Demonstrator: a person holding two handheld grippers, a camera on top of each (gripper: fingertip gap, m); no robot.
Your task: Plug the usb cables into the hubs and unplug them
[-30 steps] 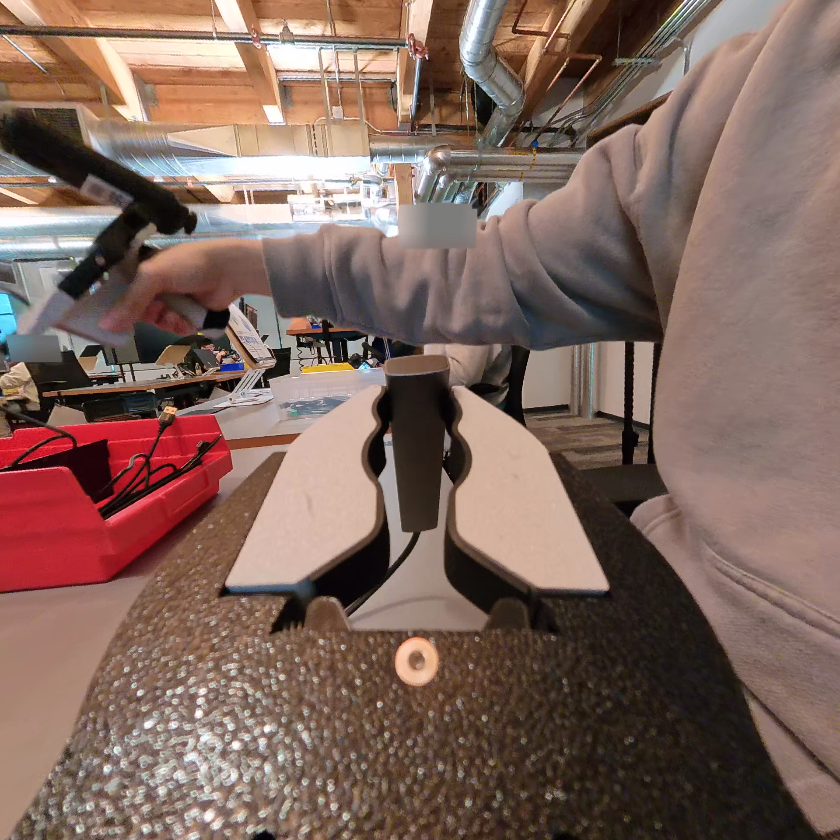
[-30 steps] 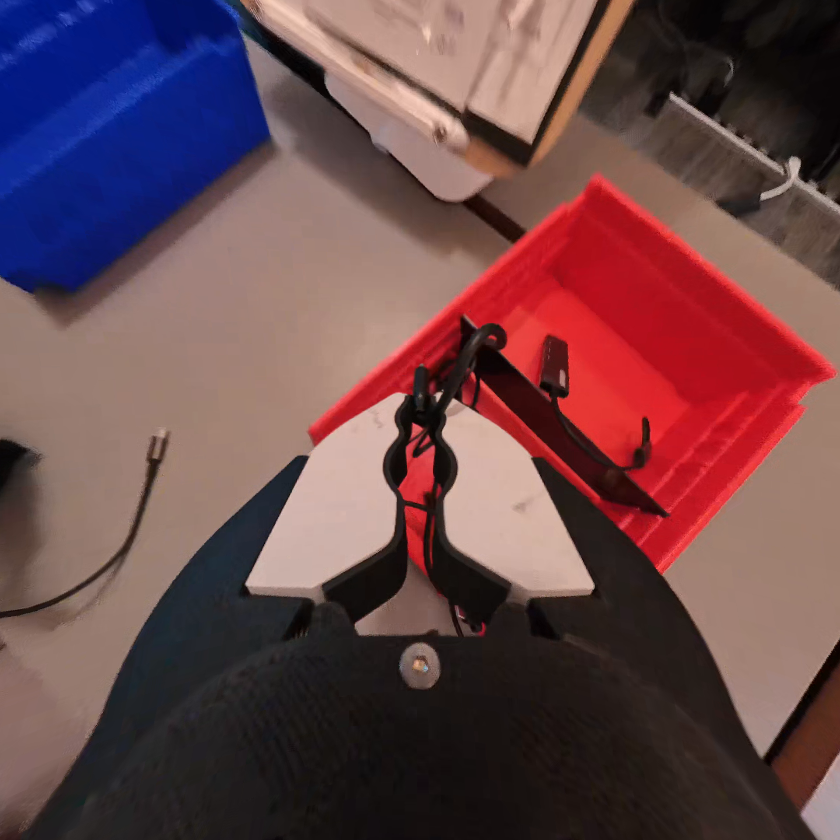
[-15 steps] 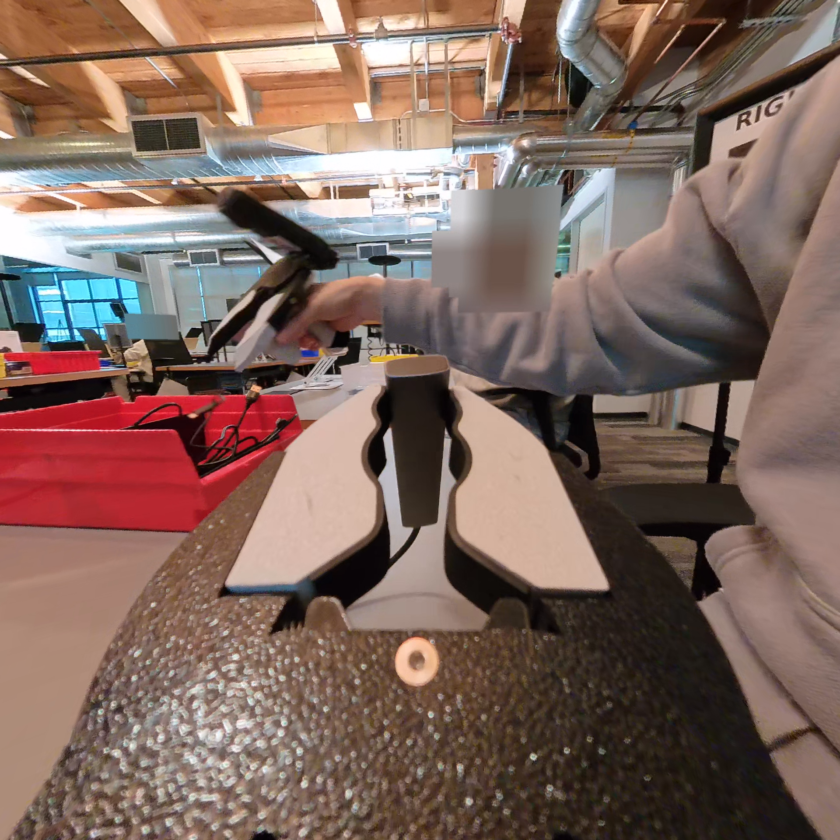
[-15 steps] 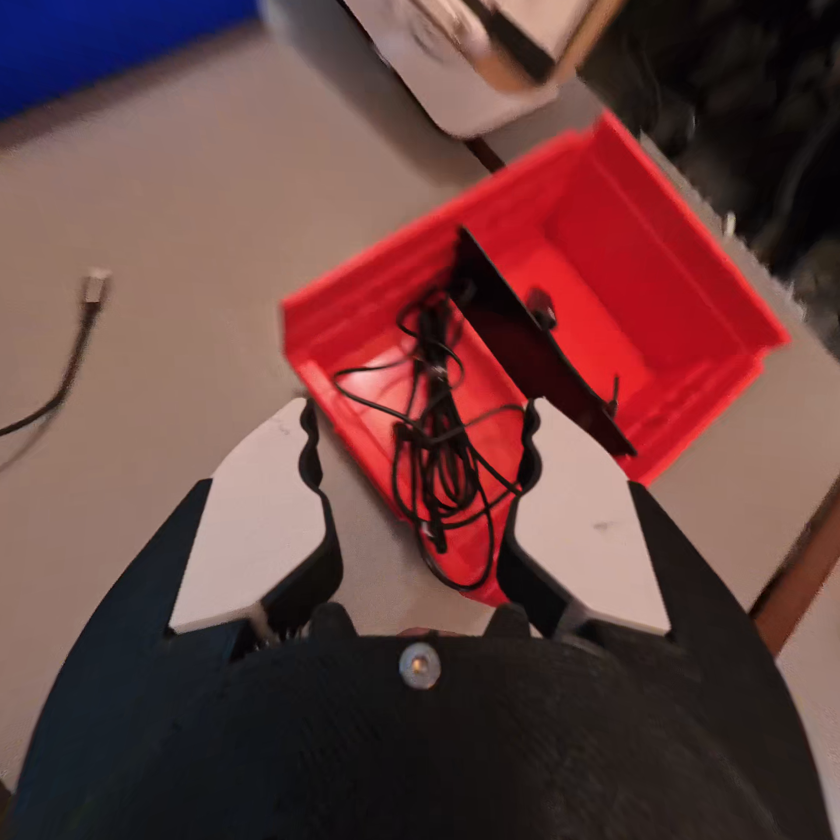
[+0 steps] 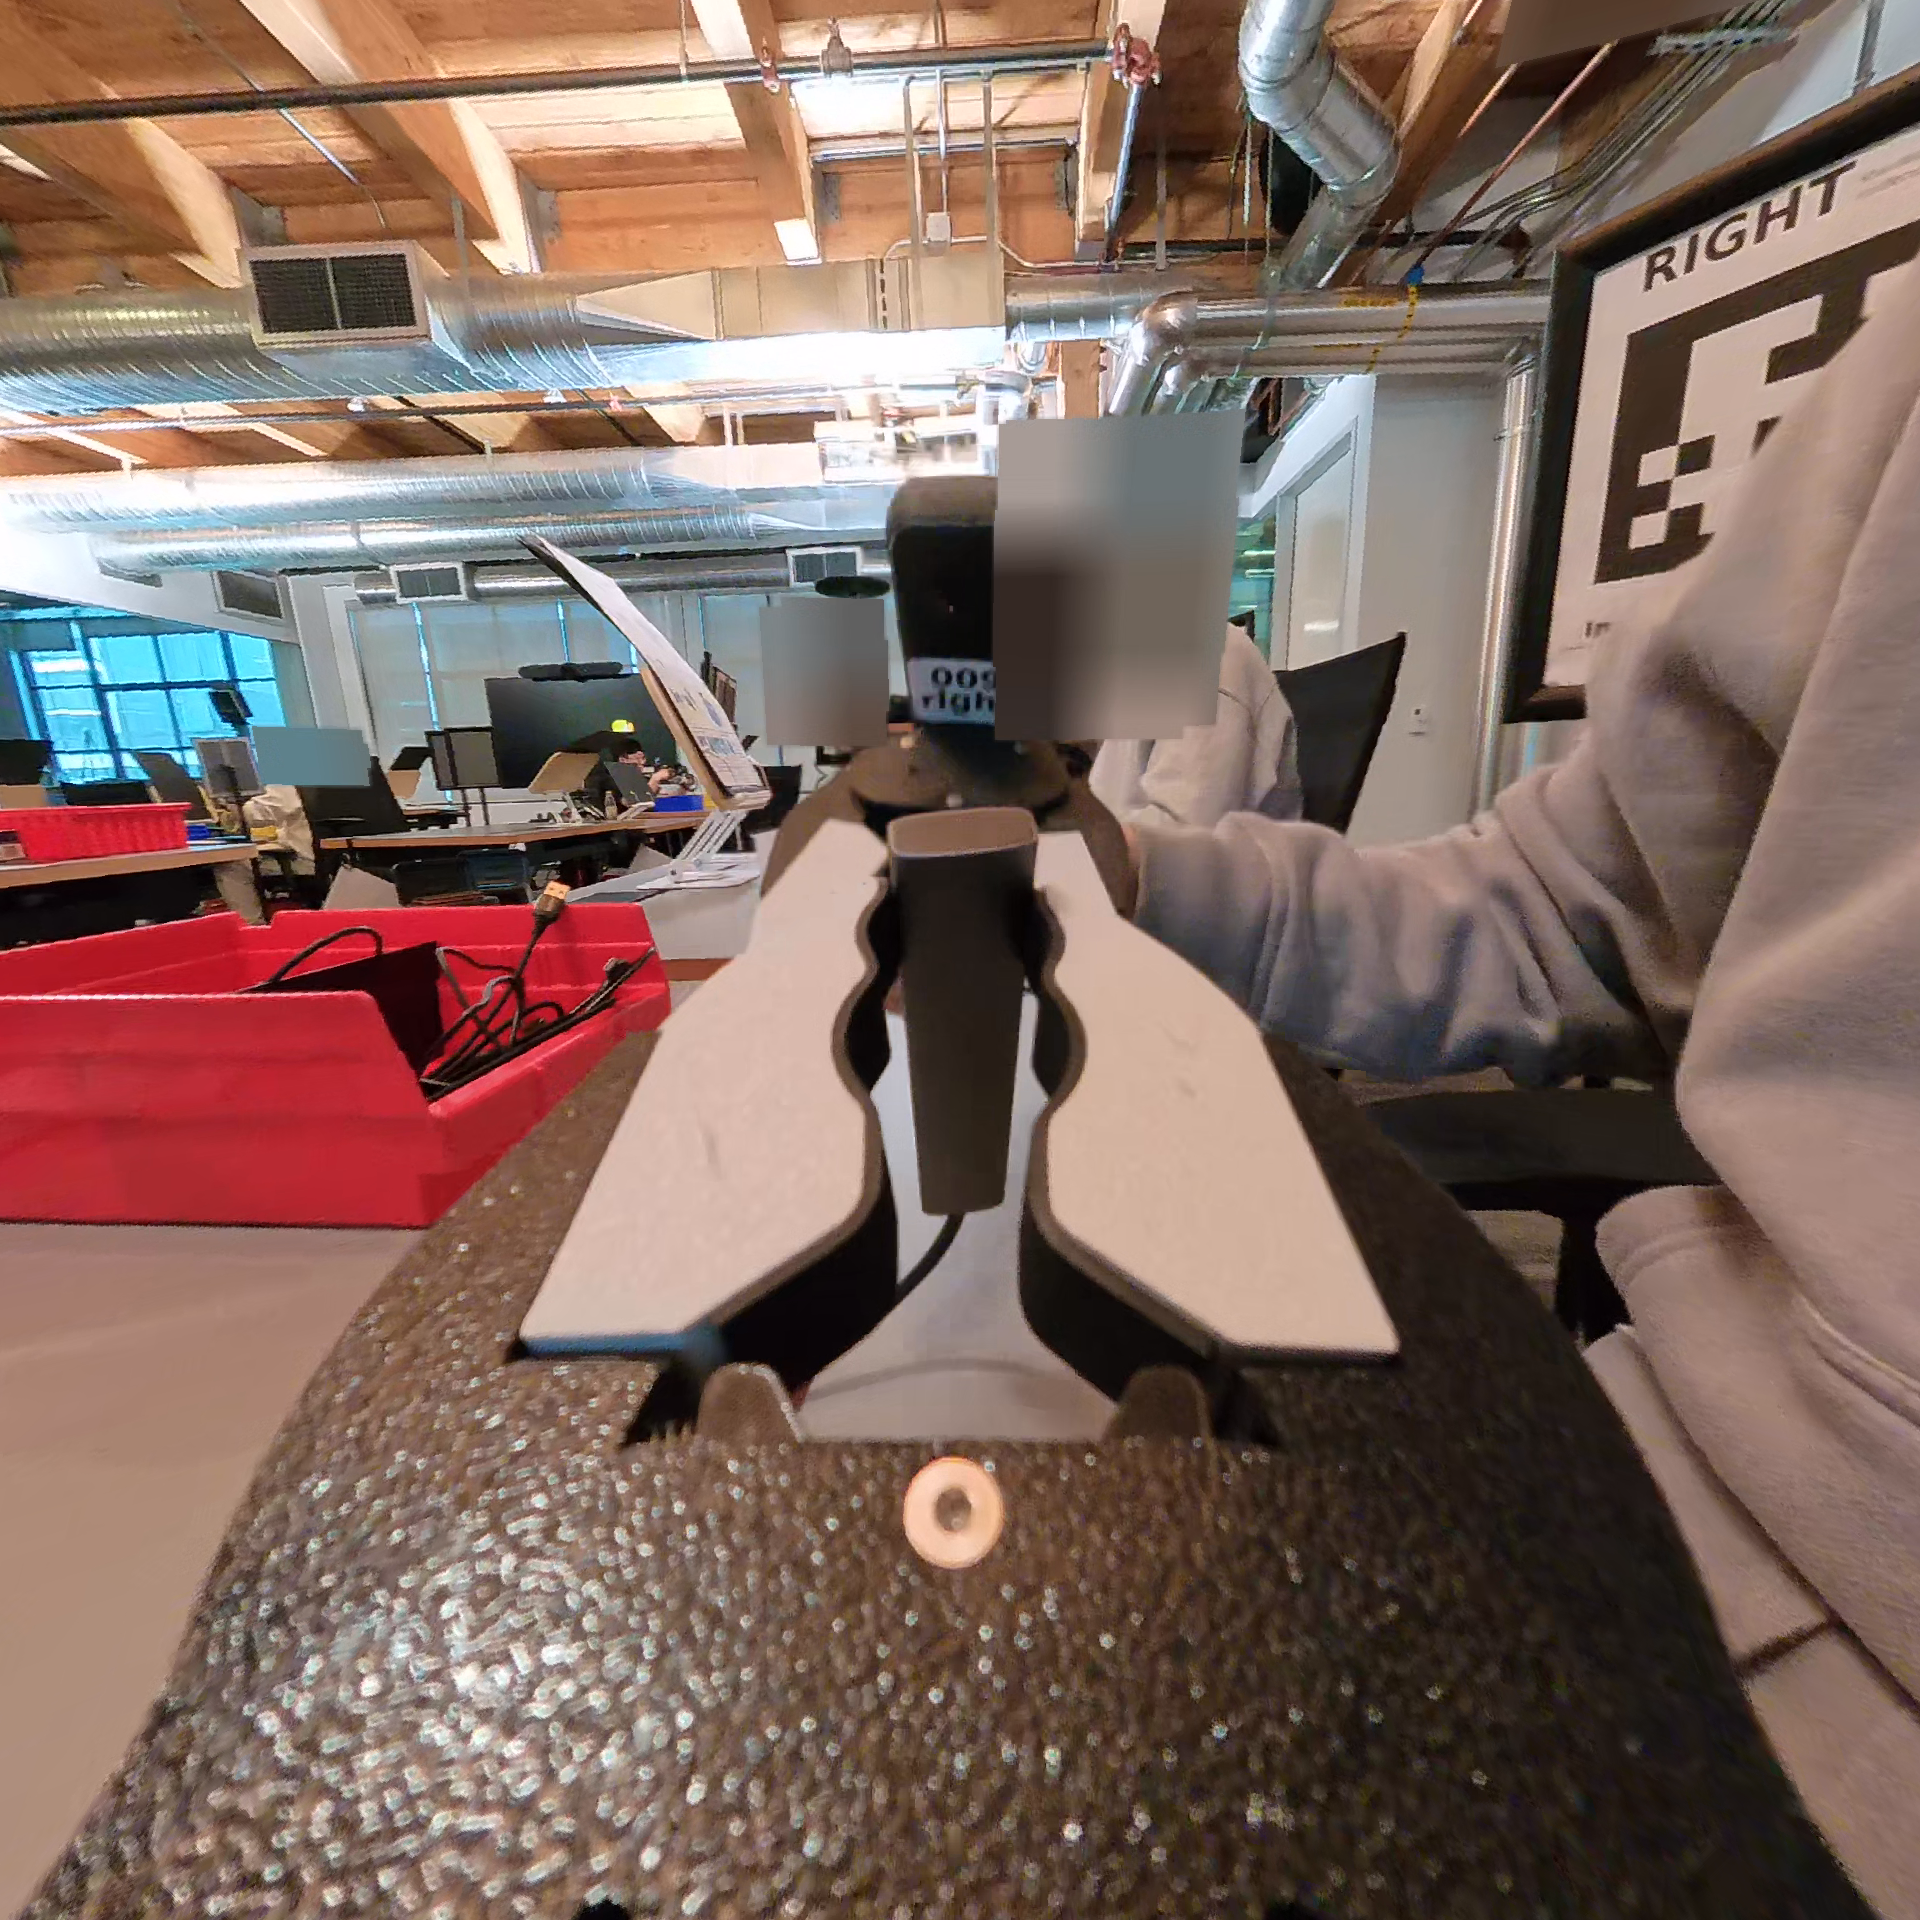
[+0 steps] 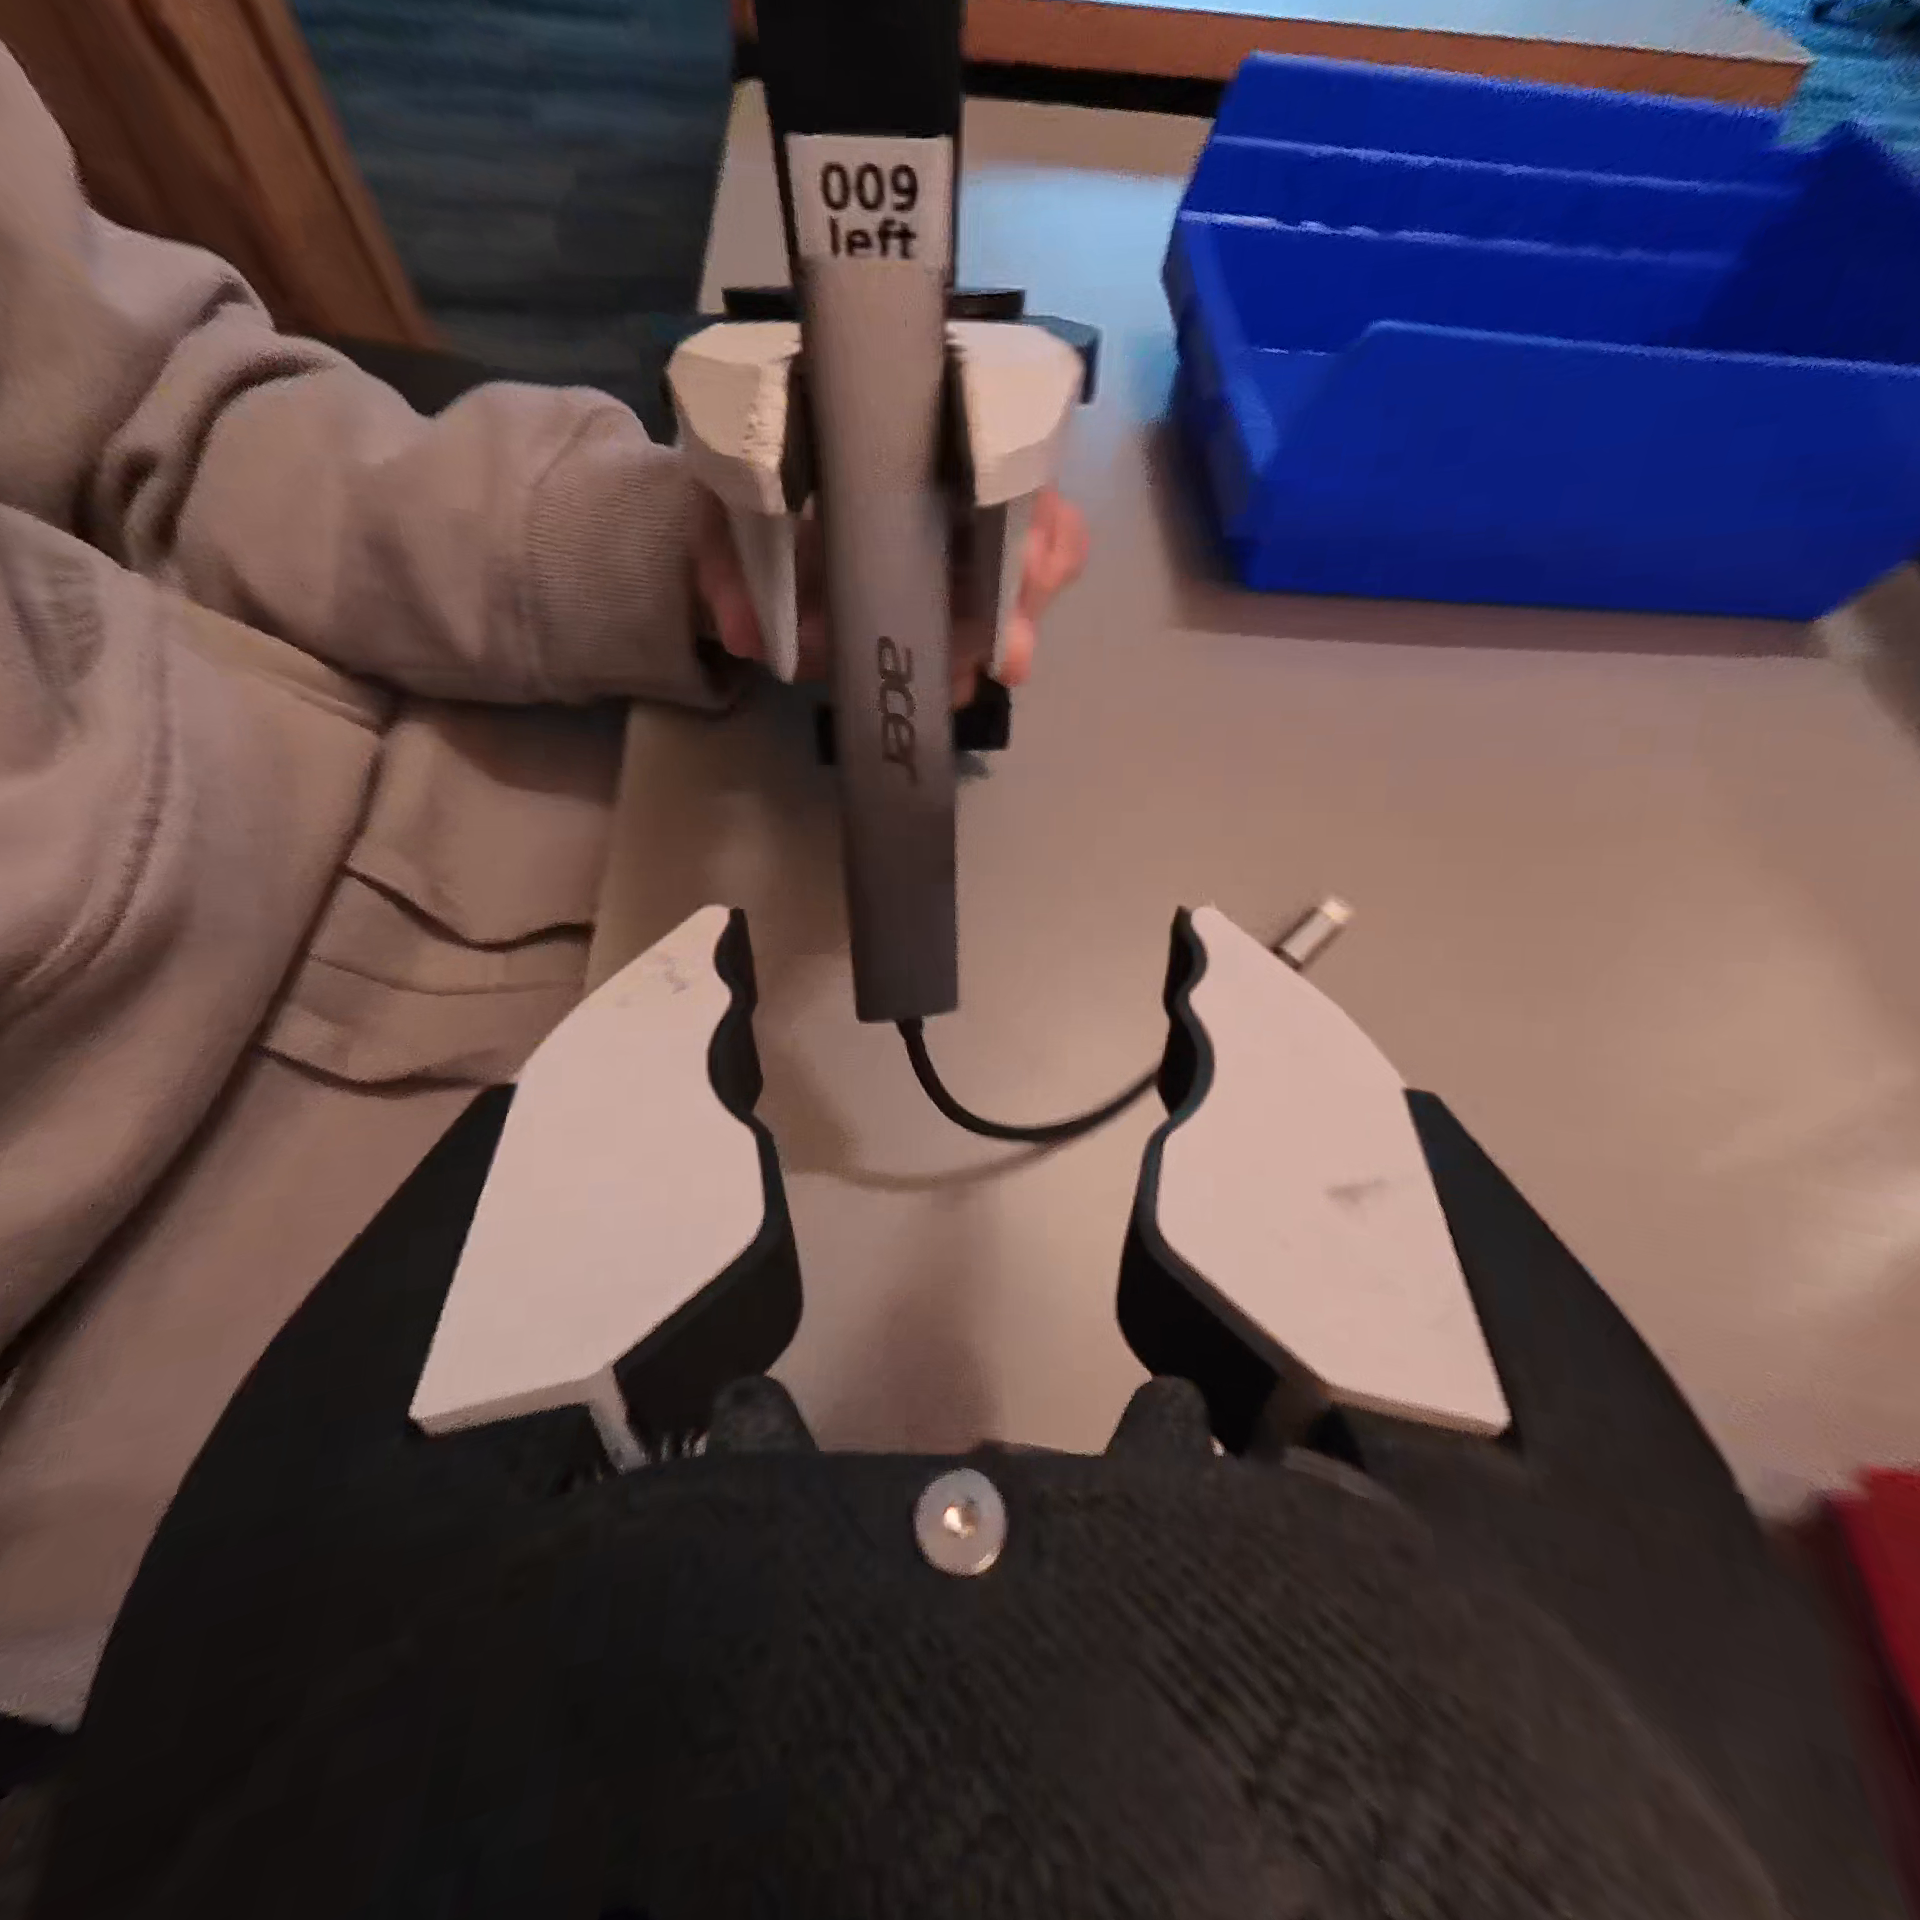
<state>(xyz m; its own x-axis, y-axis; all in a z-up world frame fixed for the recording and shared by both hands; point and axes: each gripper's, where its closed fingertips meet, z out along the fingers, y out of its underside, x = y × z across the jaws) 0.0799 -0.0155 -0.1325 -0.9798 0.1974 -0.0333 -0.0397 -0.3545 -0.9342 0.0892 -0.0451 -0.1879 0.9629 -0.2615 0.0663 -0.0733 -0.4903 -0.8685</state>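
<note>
My left gripper is shut on a grey USB hub, held above the table with its thin black cable hanging toward me. In the right wrist view the hub sticks out of the left gripper, and its cable loops down to a metal plug lying on the table. My right gripper is open and empty, its fingertips on either side of the hub's cable end without touching it. It faces the left gripper and shows behind the hub in the left wrist view. A tangle of black USB cables lies in the red bin.
A blue divided bin stands on the grey table to the right of the hub. A corner of the red bin shows at the lower right. A person's grey sleeve and body fill the left side. About 7 centimetres separates my left fingertips from my right. The metal plug lies some 15 centimetres from my right tips, 20 centimetres from my left tips.
My right gripper opened, let the black cables go into the red bin, then swung away from the bin to face the hub. My left gripper kept hold of the hub.
</note>
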